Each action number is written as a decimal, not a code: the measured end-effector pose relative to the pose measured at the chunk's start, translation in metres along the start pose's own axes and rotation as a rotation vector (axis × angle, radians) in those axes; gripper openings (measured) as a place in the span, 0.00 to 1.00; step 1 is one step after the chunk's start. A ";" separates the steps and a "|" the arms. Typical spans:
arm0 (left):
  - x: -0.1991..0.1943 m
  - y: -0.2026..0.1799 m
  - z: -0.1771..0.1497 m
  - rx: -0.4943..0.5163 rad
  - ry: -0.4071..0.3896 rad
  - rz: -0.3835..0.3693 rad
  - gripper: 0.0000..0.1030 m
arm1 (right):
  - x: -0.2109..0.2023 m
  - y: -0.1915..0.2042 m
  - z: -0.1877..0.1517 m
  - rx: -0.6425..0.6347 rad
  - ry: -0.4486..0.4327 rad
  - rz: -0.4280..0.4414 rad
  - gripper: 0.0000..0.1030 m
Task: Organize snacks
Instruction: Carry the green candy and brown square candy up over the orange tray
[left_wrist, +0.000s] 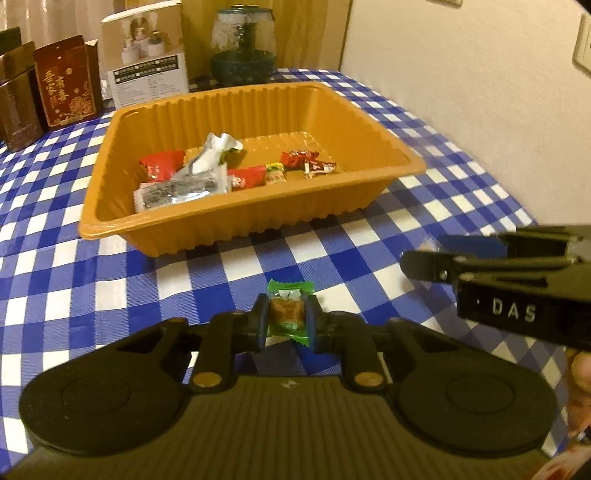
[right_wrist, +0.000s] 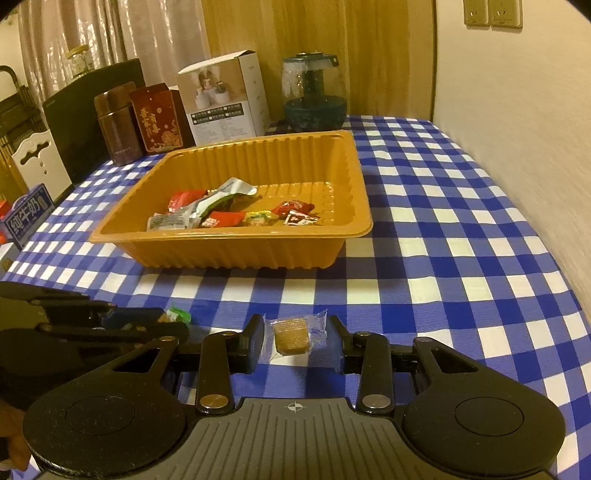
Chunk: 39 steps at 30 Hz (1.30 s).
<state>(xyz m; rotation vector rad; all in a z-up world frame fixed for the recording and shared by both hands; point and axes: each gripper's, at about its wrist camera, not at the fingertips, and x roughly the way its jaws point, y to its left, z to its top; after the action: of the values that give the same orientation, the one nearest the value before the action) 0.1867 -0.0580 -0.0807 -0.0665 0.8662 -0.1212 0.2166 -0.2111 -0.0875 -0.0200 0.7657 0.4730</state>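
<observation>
A: Left gripper has its fingers clamped tight on a green-wrapped candy, low over the blue-and-white checked tablecloth, just short of the orange plastic tray.

B: And the right gripper? Fingers apart, straddling a clear-wrapped brown candy that lies flat on the cloth. Neither pad touches the wrapper.

A: The two grippers sit side by side, close together. From the right wrist view the green wrapper peeks out at the left tool's tip.

B: Inside the tray: red packets, a silver sachet, a small yellow-green sweet, all bunched towards the near wall.

A: Behind it, a dark red gift box, a white carton and a glass jar along the table's far edge.
</observation>
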 end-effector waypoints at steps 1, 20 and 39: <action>-0.003 0.002 0.000 -0.009 -0.001 -0.004 0.18 | -0.002 0.002 0.000 0.005 -0.001 0.000 0.36; -0.074 0.018 -0.002 -0.107 -0.039 -0.021 0.18 | -0.052 0.031 -0.004 0.137 -0.031 -0.018 0.36; -0.125 0.031 0.044 -0.099 -0.130 -0.028 0.18 | -0.088 0.051 0.043 0.136 -0.134 -0.012 0.36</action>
<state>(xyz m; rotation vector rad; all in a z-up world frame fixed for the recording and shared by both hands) 0.1421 -0.0097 0.0388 -0.1772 0.7416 -0.0990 0.1689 -0.1927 0.0107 0.1326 0.6646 0.4056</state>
